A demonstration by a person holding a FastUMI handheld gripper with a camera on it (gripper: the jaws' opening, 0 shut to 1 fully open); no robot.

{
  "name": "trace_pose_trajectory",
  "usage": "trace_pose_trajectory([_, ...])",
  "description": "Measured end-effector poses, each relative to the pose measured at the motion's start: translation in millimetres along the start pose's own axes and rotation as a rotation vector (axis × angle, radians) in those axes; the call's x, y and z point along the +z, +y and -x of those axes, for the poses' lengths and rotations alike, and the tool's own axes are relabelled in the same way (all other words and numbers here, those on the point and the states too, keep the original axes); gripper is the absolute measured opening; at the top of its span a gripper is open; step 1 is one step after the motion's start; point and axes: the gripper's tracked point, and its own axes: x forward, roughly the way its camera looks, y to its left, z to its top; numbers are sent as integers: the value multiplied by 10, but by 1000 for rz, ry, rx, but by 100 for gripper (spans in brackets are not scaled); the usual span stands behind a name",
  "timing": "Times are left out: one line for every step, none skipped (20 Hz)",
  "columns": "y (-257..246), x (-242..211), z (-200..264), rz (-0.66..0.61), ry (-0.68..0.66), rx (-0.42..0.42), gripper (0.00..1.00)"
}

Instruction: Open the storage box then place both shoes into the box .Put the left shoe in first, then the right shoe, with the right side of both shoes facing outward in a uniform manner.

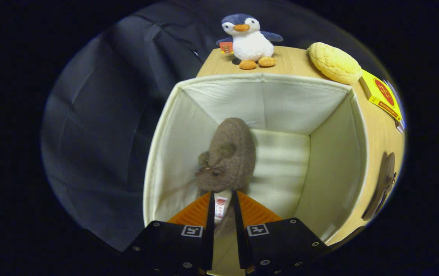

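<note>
- Storage box [173, 126]: pale cream fabric, open at the top, standing on the desk; seen from above, its four inner walls and ribbed floor all visible. Its far rim lies just in front of the penguin toy.
- Brown shoe [230, 153]: fuzzy brown felt-like slipper with a small bow or tie near its opening, inside the storage box, toward the left wall, toe pointing to the far wall. Its heel end sits between the fingers.
- Gripper [223, 203]: reaching down into the storage box from the near side. The fingers [209, 214] are drawn close together, both pressing on the heel part of the brown shoe, where a small white tag with red print shows in the narrow gap.
- Penguin toy [249, 38]: plush, blue and white with orange beak and feet, upright on the desk beyond the box, a small red tag at its left side.
- Desk [292, 61]: light wood grain, carrying the box and the items around it.
- Bun-shaped toy [334, 63]: pale yellow, cross-hatched surface, on the desk right of the penguin toy, beyond the box's far right corner.
- Yellow packet [382, 96]: flat, with a red round mark, just right of the bun-shaped toy.
- Second brown shoe [384, 184]: lying on the desk outside the box, right of its right wall; detail hard to tell.
</note>
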Motion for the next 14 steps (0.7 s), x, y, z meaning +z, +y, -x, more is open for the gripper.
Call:
trace_pose_trajectory([22, 25, 132, -2, -16, 35, 32])
trace_pose_trajectory([6, 66, 260, 0, -41, 54, 34])
trace_pose_trajectory([-28, 101, 406, -1, -70, 71, 38])
trace_pose_trajectory([-77, 155, 539, -3, -103, 81, 41])
trace_pose_trajectory([-125, 196, 674, -2, -140, 91, 48])
trace_pose_trajectory([-195, 221, 802, -4, -170, 99, 53])
trace_pose_trajectory([-255, 216, 932, -11, -200, 114, 61])
trace_pose_trajectory([-336, 244, 1049, -17, -226, 123, 64])
trace_pose_trajectory([-442, 278, 1157, -18, -254, 129, 70])
trace_pose_trajectory([-572, 303, 1253, -17, -279, 123, 73])
trace_pose_trajectory([-692, 279, 1341, -11, -302, 119, 78])
trace_pose_trajectory([-847, 273, 1427, -4, -318, 106, 81])
trace_pose_trajectory([-996, 241, 1512, 3, -333, 95, 88])
trace_pose_trajectory([-1151, 217, 1591, 9, -347, 82, 90])
